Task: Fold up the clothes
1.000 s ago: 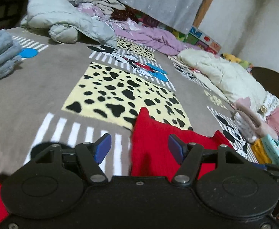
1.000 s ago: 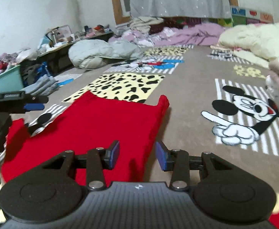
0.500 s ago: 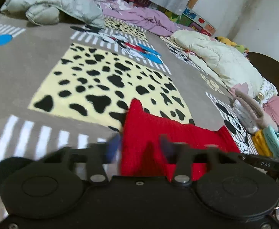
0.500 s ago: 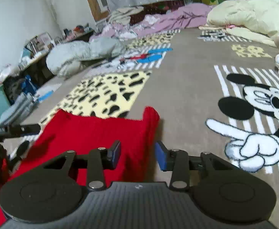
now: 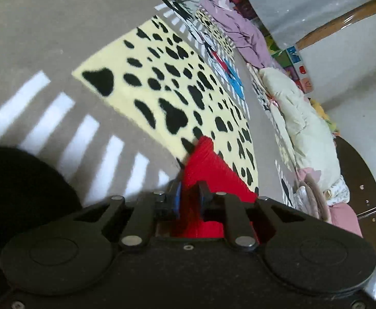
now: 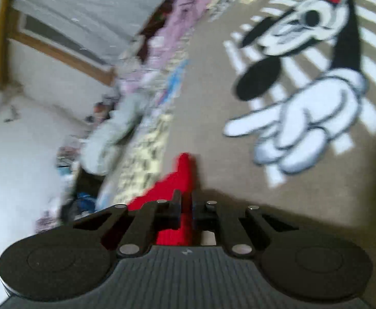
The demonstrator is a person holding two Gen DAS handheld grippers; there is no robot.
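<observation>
A red knitted garment (image 5: 208, 170) lies on the patterned carpet. In the left wrist view my left gripper (image 5: 188, 193) is shut on a corner of it, red cloth pinched between the blue pads. In the right wrist view my right gripper (image 6: 186, 206) is shut on another corner of the red garment (image 6: 180, 177), with cloth showing between the fingers. Most of the garment is hidden below both grippers. Both views are tilted, and the right one is blurred.
The carpet (image 5: 46, 38) has a yellow spotted patch (image 5: 167, 87), white stripes and a cartoon mouse (image 6: 303, 77). A cream duvet (image 5: 301, 128) and purple bedding (image 5: 239, 28) lie beyond. A grey padded jacket (image 6: 116, 131) lies at the far left.
Both grippers were open above the garment's far edge. They have dropped onto its two corners and shut on the cloth. Both views have rolled sideways.
</observation>
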